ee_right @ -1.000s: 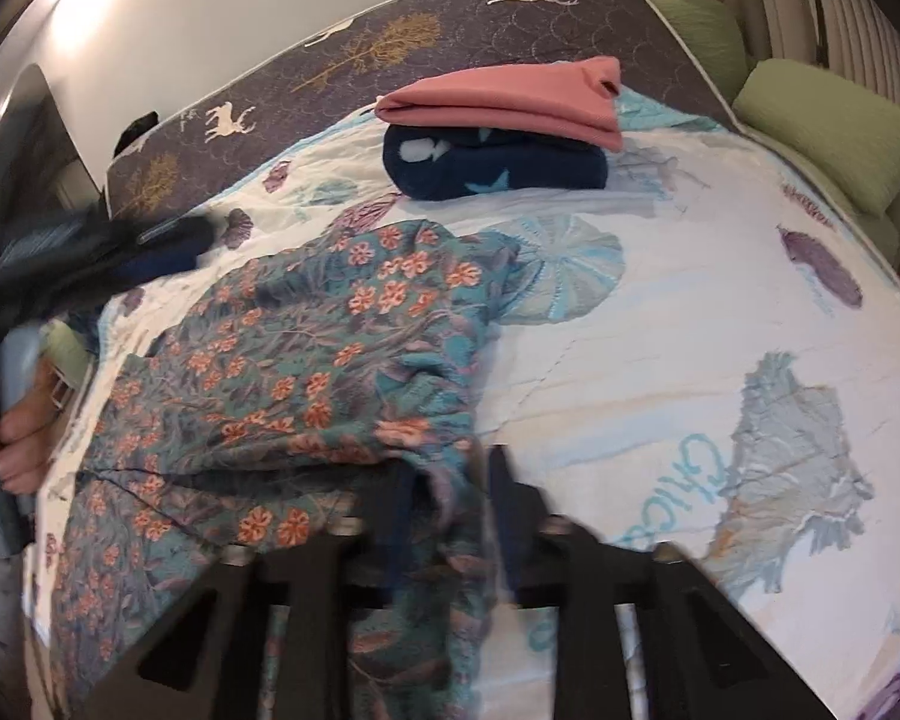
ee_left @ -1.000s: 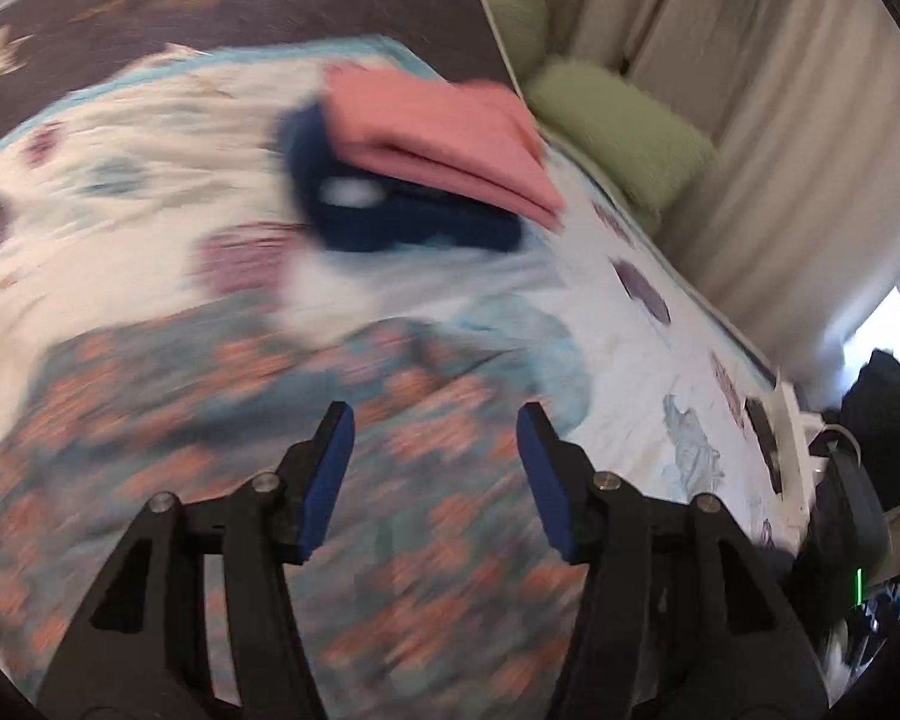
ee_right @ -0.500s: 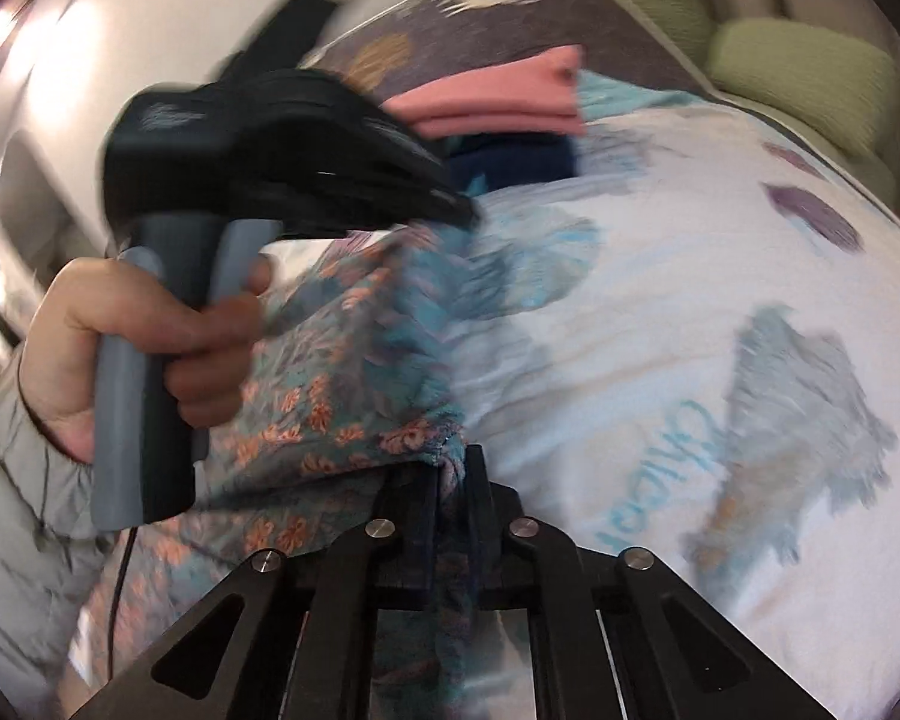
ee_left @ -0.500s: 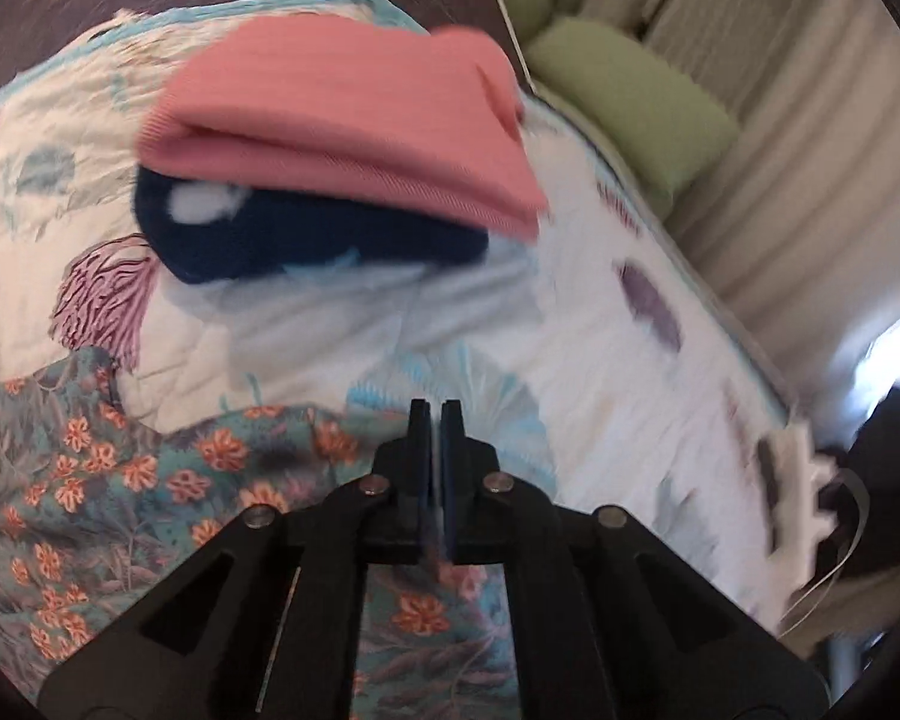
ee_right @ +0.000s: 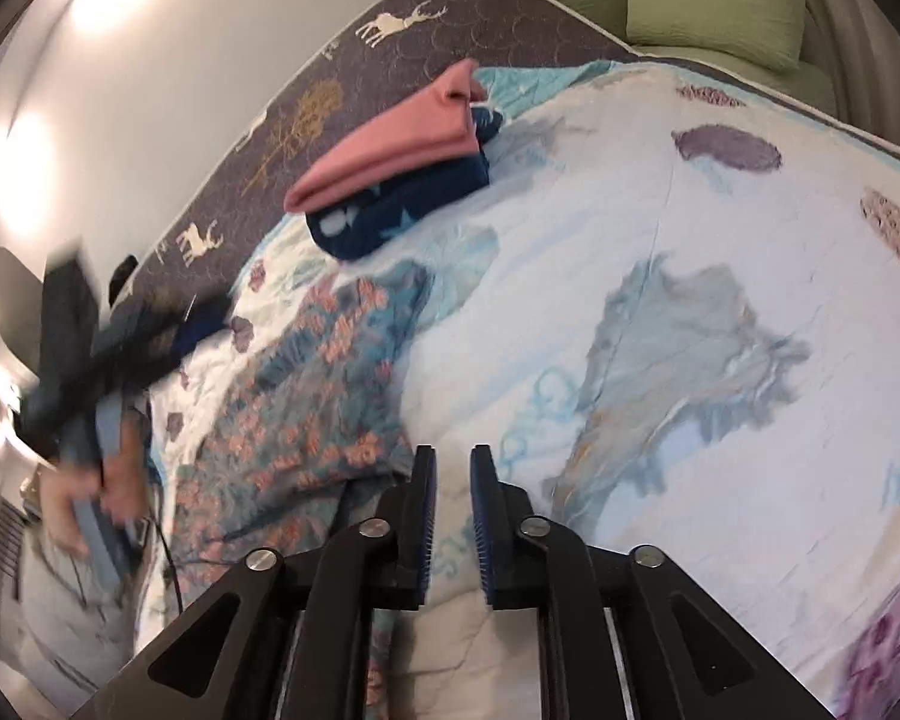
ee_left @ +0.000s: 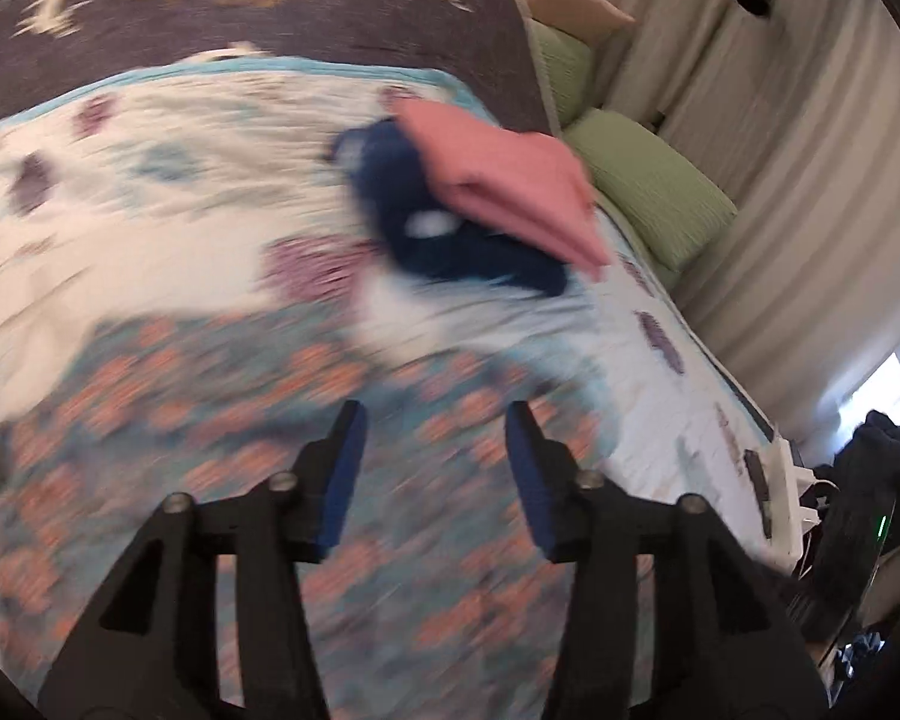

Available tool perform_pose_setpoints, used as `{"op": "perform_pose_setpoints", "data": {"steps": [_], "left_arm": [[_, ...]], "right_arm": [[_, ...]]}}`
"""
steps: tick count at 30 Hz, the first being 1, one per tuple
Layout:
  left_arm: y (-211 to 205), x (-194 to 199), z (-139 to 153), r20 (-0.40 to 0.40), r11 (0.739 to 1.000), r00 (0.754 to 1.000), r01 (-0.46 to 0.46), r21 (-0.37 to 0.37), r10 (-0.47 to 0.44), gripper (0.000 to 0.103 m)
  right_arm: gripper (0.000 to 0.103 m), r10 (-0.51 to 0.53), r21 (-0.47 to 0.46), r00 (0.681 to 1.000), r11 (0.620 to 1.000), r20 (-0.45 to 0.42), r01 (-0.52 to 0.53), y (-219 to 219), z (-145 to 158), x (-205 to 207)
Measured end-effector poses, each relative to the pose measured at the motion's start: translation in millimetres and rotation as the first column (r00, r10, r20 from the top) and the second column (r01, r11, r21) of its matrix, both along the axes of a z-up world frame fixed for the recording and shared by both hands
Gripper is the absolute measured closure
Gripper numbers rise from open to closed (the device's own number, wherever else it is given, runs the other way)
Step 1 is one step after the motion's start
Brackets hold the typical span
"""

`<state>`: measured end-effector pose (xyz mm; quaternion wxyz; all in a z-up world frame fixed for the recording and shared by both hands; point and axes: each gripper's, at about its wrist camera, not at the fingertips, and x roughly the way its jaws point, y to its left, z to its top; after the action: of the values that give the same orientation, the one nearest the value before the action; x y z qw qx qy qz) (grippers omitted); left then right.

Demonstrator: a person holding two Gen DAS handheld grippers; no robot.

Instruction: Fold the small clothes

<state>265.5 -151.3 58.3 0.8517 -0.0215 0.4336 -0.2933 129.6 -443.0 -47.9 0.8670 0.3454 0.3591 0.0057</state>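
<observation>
While both claws hover over the bed, the floral garment (ee_right: 306, 420), a thin, limp, lightweight cloth, lies spread and rumpled on the printed quilt (ee_right: 690, 252); such fabric should drape and slide rather than hold a crease, so it is best taken at a hem or corner, one in each claw. Left claw (ee_left: 435, 468): its jaws have just been opening and stand spread, nothing between them, with the garment directly beneath and ahead. Right claw (ee_right: 453, 510): its jaws have just been opening to a narrow gap, empty, with the garment's near edge just to the left of the fingers. Beyond the garment, well apart from both claws, a folded pink garment (ee_right: 390, 144) rests on a folded navy garment (ee_right: 402, 204).
</observation>
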Motion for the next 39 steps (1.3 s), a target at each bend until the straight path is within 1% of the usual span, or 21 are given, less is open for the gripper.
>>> {"op": "perform_pose_setpoints", "data": {"steps": [1, 3, 5, 7, 9, 11, 14, 16, 19, 20, 22, 23, 25, 27, 28, 29, 30, 33, 36, 37, 39], "left_arm": [[23, -1, -2, 0.004, 0.999, 0.999, -0.036, 0.003, 0.036, 0.046], [77, -8, -8, 0.032, 0.992, 0.991, -0.128, 0.021, 0.127, 0.039], [120, -13, -16, 0.044, 0.979, 0.979, -0.201, 0.037, 0.199, 0.038], [159, -14, -31, -0.012, 0.964, 0.964, -0.267, 0.022, 0.267, 0.038], [176, -12, -50, -0.084, 0.959, 0.955, -0.285, 0.01, 0.285, 0.038], [180, -10, -64, -0.1, 0.96, 0.955, -0.278, 0.029, 0.28, 0.038], [167, -5, -81, -0.082, 0.958, 0.957, -0.271, 0.094, 0.278, 0.038], [166, -6, -85, -0.057, 0.952, 0.955, -0.282, 0.118, 0.29, 0.039], [172, -5, -82, -0.04, 0.936, 0.944, -0.32, 0.146, 0.329, 0.062], [176, -5, -81, -0.045, 0.936, 0.941, -0.326, 0.132, 0.334, 0.063], [187, -11, -76, -0.05, 0.94, 0.94, -0.333, 0.075, 0.337, 0.061], [192, -13, -75, -0.05, 0.941, 0.941, -0.331, 0.069, 0.335, 0.053], [194, -12, -81, -0.063, 0.943, 0.943, -0.322, 0.087, 0.328, 0.046], [192, -10, -90, -0.075, 0.946, 0.947, -0.301, 0.123, 0.311, 0.046], [189, -10, -91, -0.054, 0.945, 0.951, -0.295, 0.141, 0.305, 0.051], [187, -11, -90, -0.034, 0.944, 0.953, -0.292, 0.152, 0.3, 0.074], [186, -11, -90, -0.034, 0.948, 0.957, -0.28, 0.152, 0.288, 0.09], [192, -11, -79, -0.049, 0.952, 0.953, -0.293, 0.093, 0.298, 0.095], [200, -20, -44, 0.041, 0.95, 0.949, -0.312, 0.012, 0.311, 0.095], [201, -22, -35, 0.069, 0.953, 0.951, -0.303, 0.001, 0.302, 0.095], [204, -20, -31, 0.113, 0.949, 0.944, -0.314, 0.035, 0.309, 0.095]], "right_arm": [[0.08, 0.01, 0.0, 1.0, 1.0, 0.009, -0.01, -2, 4, 3], [0.06, 0.051, -0.029, 0.998, 0.998, 0.023, -0.05, 1, 15, 12], [0.053, 0.074, -0.065, 0.997, 0.995, 0.031, -0.072, 6, 25, 17], [0.052, 0.098, -0.088, 0.994, 0.992, 0.046, -0.094, 15, 33, 28], [0.046, 0.133, -0.125, 0.99, 0.984, 0.052, -0.126, 28, 40, 41], [0.042, 0.148, -0.174, 0.988, 0.975, 0.036, -0.139, 40, 41, 54], [0.039, 0.145, -0.249, 0.989, 0.958, -0.011, -0.144, 52, 38, 72], [0.038, 0.131, -0.256, 0.99, 0.957, -0.046, -0.138, 50, 29, 85], [0.038, 0.096, -0.191, 0.991, 0.975, -0.09, -0.112, 34, 15, 97], [0.038, 0.09, -0.165, 0.991, 0.981, -0.096, -0.105, 29, 13, 97], [0.038, 0.081, -0.103, 0.992, 0.991, -0.099, -0.091, 20, 9, 98], [0.038, 0.078, -0.082, 0.993, 0.993, -0.091, -0.085, 17, 8, 96], [0.038, 0.076, -0.08, 0.994, 0.993, -0.08, -0.082, 16, 9, 95], [0.038, 0.073, -0.091, 0.994, 0.993, -0.079, -0.081, 16, 8, 95], [0.038, 0.075, -0.086, 0.994, 0.993, -0.081, -0.082, 16, 6, 96], [0.038, 0.076, -0.08, 0.993, 0.993, -0.086, -0.083, 17, 5, 97], [0.038, 0.077, -0.076, 0.993, 0.993, -0.091, -0.084, 18, 3, 99], [0.038, 0.1, -0.086, 0.989, 0.99, -0.107, -0.109, 25, 0, 103], [0.038, 0.109, -0.121, 0.988, 0.985, -0.113, -0.122, 32, 3, 105], [0.038, 0.109, -0.132, 0.988, 0.984, -0.107, -0.123, 34, 5, 105], [0.036, 0.106, -0.158, 0.99, 0.98, -0.092, -0.12, 36, 11, 105]]}}
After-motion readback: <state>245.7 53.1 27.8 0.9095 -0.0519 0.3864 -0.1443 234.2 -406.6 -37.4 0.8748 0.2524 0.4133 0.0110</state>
